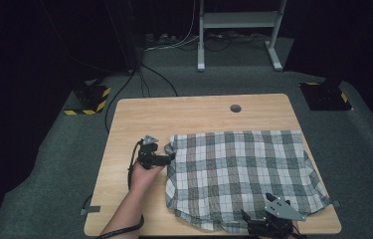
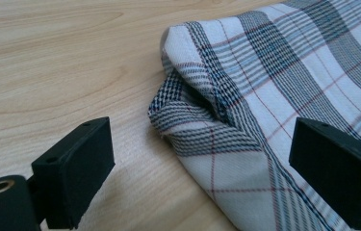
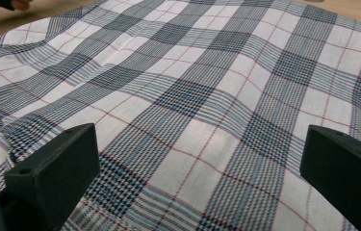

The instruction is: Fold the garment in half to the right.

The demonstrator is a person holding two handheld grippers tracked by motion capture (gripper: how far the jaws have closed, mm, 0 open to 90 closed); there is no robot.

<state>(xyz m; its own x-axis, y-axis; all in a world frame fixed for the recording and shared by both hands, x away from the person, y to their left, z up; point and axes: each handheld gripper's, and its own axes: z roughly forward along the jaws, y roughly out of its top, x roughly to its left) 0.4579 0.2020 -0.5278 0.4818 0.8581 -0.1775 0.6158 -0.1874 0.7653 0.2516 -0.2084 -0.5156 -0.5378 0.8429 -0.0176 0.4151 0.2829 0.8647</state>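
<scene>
A grey, white and black plaid cloth (image 1: 238,174) lies spread over the right half of the wooden table (image 1: 139,119), slightly rumpled. My left gripper (image 1: 166,158) sits at the cloth's far left corner. In the left gripper view its jaws (image 2: 202,159) stand open, and the folded corner of the cloth (image 2: 207,125) lies between them without being pressed. My right gripper (image 1: 268,226) is at the near edge of the cloth. In the right gripper view it (image 3: 202,163) is open, low over the cloth (image 3: 192,72), with nothing clamped.
Bare wood (image 2: 48,57) stretches left of the cloth. A round cable hole (image 1: 235,108) sits near the table's far edge. Beyond it stand white desk legs (image 1: 201,35), floor cables and two black boxes with yellow-black tape (image 1: 92,97) (image 1: 326,94).
</scene>
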